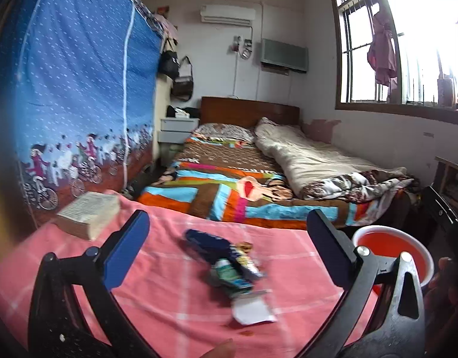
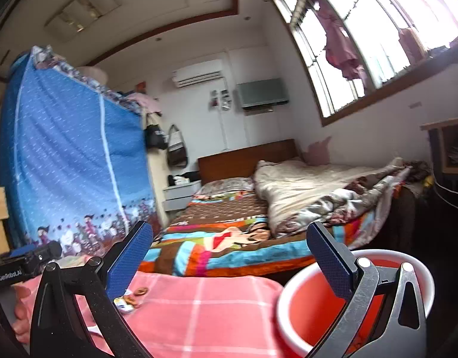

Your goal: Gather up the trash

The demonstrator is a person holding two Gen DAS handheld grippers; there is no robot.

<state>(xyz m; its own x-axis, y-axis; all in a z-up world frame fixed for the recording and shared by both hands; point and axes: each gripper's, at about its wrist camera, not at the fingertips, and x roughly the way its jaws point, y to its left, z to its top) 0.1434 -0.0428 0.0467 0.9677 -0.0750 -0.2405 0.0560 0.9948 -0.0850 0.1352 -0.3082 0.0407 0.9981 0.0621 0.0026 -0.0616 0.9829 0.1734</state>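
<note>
On the pink checked cloth (image 1: 175,298) lies a small heap of trash: a dark blue wrapper (image 1: 209,243), a green-and-white packet (image 1: 230,274), a scrap of white paper (image 1: 253,313) and a small brown snack piece (image 1: 245,246). My left gripper (image 1: 227,250) hovers over this heap, open wide, its blue pads on either side and touching nothing. My right gripper (image 2: 230,261) is also open wide and empty, just left of the red bucket (image 2: 303,301) with a white rim. A few snack bits (image 2: 139,291) and a small packet (image 2: 124,303) lie by its left finger.
A thick open book (image 1: 89,214) rests at the cloth's far left corner. The red bucket (image 1: 390,243) stands off the cloth's right edge. Beyond are a bed with a colourful quilt (image 1: 229,191), a blue fabric wardrobe (image 1: 80,89) at left and a dark chair (image 1: 446,208) at right.
</note>
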